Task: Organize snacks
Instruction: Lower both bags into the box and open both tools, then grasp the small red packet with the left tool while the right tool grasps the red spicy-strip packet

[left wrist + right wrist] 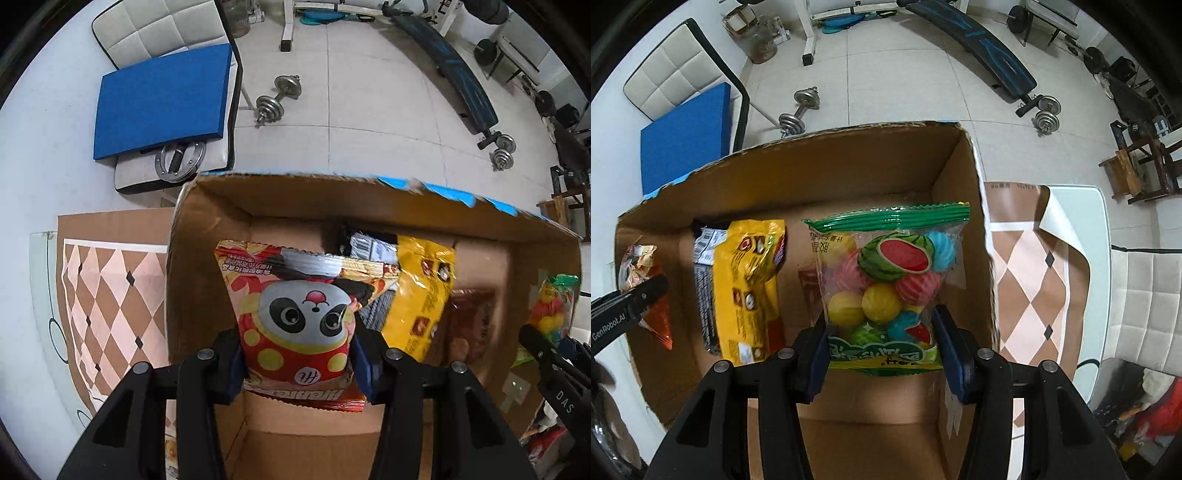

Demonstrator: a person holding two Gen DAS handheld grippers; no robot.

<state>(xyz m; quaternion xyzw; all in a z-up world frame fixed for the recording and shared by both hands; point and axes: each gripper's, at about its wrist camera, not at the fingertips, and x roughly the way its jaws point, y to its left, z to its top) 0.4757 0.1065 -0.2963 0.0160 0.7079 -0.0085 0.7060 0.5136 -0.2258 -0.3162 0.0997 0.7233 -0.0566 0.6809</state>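
A tiled home-gym floor lies beyond the work area, with a dumbbell (277, 99), a slanted sit-up board (975, 44) and a padded chair carrying a blue mat (162, 99). Nearer, a glass-topped bench (1097, 236) carries a diamond-patterned sheet (107, 302) and an open cardboard box (369, 206) that fills the middle of both views.

The left tongs (297, 363) are clenched on the lower part of a panda-print snack bag (306, 310), one pad against each side; the bag is upright inside the left end of the box, above its floor. The tongs point forward and down into the box from its near edge.

The right tongs (881, 354) grip a clear bag of watermelon gumballs (890, 284) by its lower printed band, green sealed top upward, inside the right end of the box, near the right wall. These tongs are likewise angled down over the near edge.

Between the two held bags, a yellow snack pouch (753, 280) leans inside the box with a dark barcoded packet (705, 273) just beside it on the left. Each view catches the other tool's black finger at its side edge.
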